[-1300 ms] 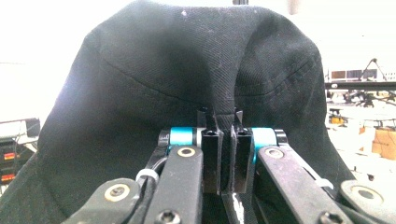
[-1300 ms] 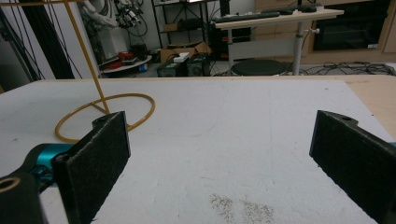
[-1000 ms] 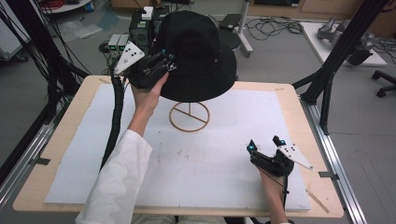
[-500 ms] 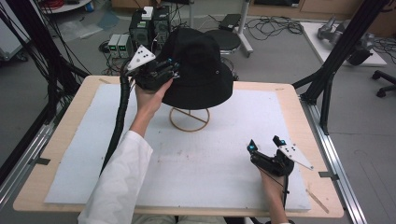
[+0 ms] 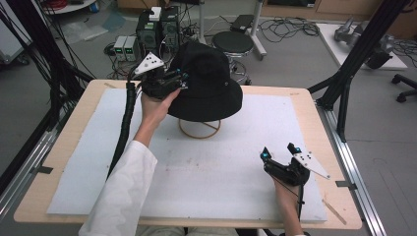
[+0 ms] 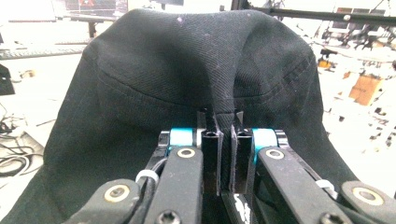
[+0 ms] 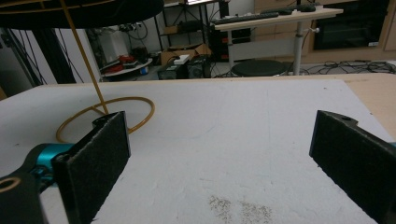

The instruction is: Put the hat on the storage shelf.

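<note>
We see the left hand-held gripper clamped tight on a fold of the black hat, at the hat's left side as seen from the high view. In the left gripper view its jaws stand almost together with the black cloth pinched between them. The hat sits over the brass-coloured wire stand, above the stand's ring base on the white mat.

The right hand-held gripper is wide open and holds nothing. It rests low over the mat, well to the near right of the stand, and its black pads are far apart.

We count one hat, one stand, one mat and two hand-held grippers on the bench.

The right gripper view shows the stand's thin upright rod and ring from the side, under the hat brim. The left gripper view brings the hat's stitching close.
</note>
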Demonstrator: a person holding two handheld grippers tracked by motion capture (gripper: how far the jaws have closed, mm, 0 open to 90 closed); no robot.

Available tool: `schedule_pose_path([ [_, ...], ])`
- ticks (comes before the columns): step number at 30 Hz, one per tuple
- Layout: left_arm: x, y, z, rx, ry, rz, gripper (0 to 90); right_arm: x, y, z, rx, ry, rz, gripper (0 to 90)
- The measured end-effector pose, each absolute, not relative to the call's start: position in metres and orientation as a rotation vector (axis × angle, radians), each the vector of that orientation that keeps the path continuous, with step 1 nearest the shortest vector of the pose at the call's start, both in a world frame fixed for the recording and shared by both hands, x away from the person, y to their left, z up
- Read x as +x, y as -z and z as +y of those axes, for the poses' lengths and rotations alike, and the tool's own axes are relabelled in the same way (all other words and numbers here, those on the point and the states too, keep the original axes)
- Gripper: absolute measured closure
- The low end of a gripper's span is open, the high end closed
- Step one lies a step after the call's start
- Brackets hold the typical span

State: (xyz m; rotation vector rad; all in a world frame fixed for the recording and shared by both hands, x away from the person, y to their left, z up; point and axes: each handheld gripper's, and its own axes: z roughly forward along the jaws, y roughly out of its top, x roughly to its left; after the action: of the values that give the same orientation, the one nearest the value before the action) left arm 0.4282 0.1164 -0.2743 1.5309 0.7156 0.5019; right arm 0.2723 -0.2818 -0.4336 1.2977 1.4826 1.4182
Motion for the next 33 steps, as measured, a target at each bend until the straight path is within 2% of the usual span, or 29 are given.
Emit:
schedule_pose_path([
  [13, 0.429, 0.276, 0.116, 1.533, -0.486, 0.722, 82.8, 0.272, 0.433, -0.282, 1.312, -1.424, 1.479, 4.1],
  [16, 0.429, 0.276, 0.117, 1.531, -0.478, 0.723, 78.6, 0.272, 0.433, -0.282, 1.301, -1.423, 1.480, 4.1],
  [19, 0.429, 0.280, 0.119, 1.503, -0.470, 0.744, 69.8, 0.272, 0.433, -0.282, 1.299, -1.421, 1.482, 4.1],
  [21, 0.430, 0.282, 0.120, 1.492, -0.470, 0.764, 58.6, 0.272, 0.433, -0.282, 1.300, -1.423, 1.482, 4.1],
  [23, 0.430, 0.285, 0.123, 1.480, -0.467, 0.771, 51.4, 0.272, 0.433, -0.282, 1.297, -1.423, 1.484, 4.1],
  [26, 0.429, 0.288, 0.124, 1.463, -0.514, 0.778, 43.0, 0.272, 0.433, -0.281, 1.292, -1.423, 1.486, 4.1],
  [28, 0.427, 0.289, 0.125, 1.444, -0.565, 0.785, 33.6, 0.272, 0.433, -0.281, 1.289, -1.421, 1.488, 4.1],
  [33, 0.421, 0.290, 0.128, 1.387, -0.590, 0.761, 29.8, 0.272, 0.433, -0.281, 1.295, -1.423, 1.485, 4.1],
])
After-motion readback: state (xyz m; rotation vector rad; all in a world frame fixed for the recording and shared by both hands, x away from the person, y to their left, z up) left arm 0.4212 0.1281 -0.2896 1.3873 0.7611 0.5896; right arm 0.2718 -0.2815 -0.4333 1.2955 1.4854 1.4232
